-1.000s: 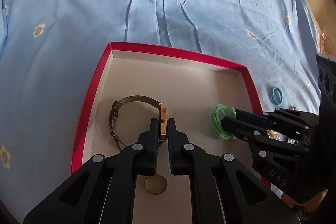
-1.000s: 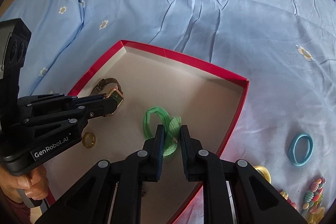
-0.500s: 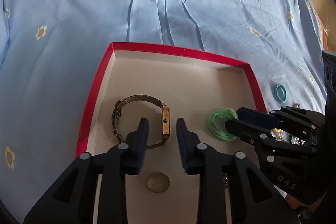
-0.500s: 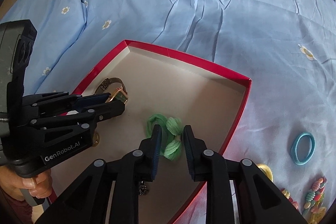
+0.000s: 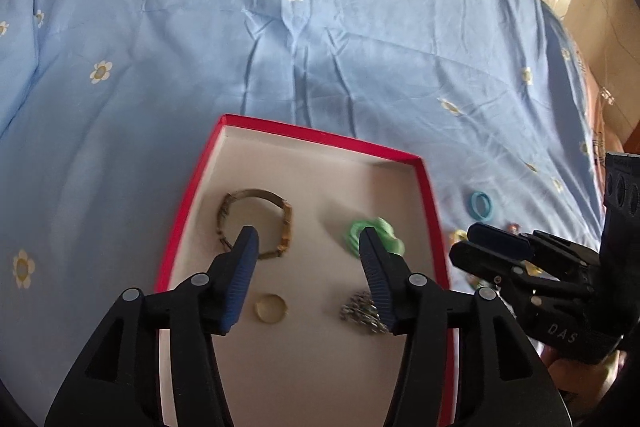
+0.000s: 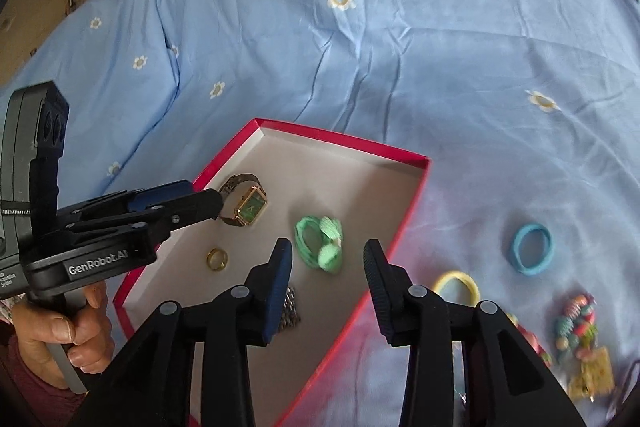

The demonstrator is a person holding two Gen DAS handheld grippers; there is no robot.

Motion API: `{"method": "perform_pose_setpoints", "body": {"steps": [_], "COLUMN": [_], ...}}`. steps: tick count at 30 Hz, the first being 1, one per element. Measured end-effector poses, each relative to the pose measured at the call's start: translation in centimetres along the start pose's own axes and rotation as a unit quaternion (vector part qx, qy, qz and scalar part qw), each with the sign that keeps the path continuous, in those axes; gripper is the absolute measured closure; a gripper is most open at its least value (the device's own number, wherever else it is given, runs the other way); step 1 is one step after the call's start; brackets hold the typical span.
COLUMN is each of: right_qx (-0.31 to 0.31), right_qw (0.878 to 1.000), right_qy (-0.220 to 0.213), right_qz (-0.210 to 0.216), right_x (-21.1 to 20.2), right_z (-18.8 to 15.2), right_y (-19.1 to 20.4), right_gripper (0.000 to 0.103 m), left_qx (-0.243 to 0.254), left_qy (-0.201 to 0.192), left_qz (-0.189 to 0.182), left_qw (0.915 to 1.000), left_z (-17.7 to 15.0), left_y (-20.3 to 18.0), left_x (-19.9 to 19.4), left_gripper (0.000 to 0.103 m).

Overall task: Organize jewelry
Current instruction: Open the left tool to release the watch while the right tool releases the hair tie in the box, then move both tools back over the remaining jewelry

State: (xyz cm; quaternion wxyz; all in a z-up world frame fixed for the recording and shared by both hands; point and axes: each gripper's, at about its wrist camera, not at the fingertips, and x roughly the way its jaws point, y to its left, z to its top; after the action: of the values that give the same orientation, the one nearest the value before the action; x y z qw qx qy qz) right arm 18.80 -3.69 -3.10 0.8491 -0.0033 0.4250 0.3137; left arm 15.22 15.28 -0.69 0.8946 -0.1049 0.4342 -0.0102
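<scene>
Both tools have just been opening, nothing gripped. L tool (image 5: 306,247) wide over watch (image 5: 256,223); R tool (image 6: 328,253) wide over green band (image 6: 320,241), watch's 3 o'clock, in box (image 6: 412,203).

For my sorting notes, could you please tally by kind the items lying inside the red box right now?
Inside the red box:
Watch: 1
Green hair tie: 1
Gold ring: 1
Silver metal-link piece, partly hidden behind a finger: 1
Total: 4
</scene>
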Motion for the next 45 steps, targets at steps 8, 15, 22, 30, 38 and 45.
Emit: {"method": "perform_pose_setpoints", "body": {"steps": [8, 15, 22, 30, 38, 45], "right_qx": [0.034, 0.060, 0.084, 0.100, 0.107, 0.100], "right_qw": [0.999, 0.997, 0.994, 0.991, 0.989, 0.989], "right_qy": [-0.017, -0.023, -0.031, -0.039, -0.037, -0.026], "right_qz": [-0.020, -0.039, -0.060, -0.077, -0.090, -0.104], "right_x": [-4.0, -6.8, -9.3, -11.0, -11.7, -11.5], "right_z": [-2.2, -4.6, -6.3, -7.3, -8.1, -8.5], "right_y": [-2.9, -5.7, -8.2, -10.4, -12.0, -13.2], "right_gripper": [0.059, 0.059, 0.059, 0.059, 0.058, 0.057], "left_qx": [0.005, 0.027, 0.049, 0.070, 0.094, 0.121], "left_qy": [0.007, 0.014, 0.024, 0.027, 0.034, 0.053], "left_qz": [-0.021, -0.036, -0.052, -0.059, -0.065, -0.068], "left_qw": [0.9998, 0.9989, 0.9971, 0.9954, 0.9929, 0.9890], "left_z": [-1.7, -3.0, -3.7, -3.5, -3.3, -3.6], "left_y": [-2.6, -5.5, -8.3, -10.6, -12.5, -14.4], "left_x": [-1.3, -1.8, -1.6, -1.2, -0.3, 1.4], "left_gripper": [0.050, 0.050, 0.050, 0.050, 0.050, 0.050]}}
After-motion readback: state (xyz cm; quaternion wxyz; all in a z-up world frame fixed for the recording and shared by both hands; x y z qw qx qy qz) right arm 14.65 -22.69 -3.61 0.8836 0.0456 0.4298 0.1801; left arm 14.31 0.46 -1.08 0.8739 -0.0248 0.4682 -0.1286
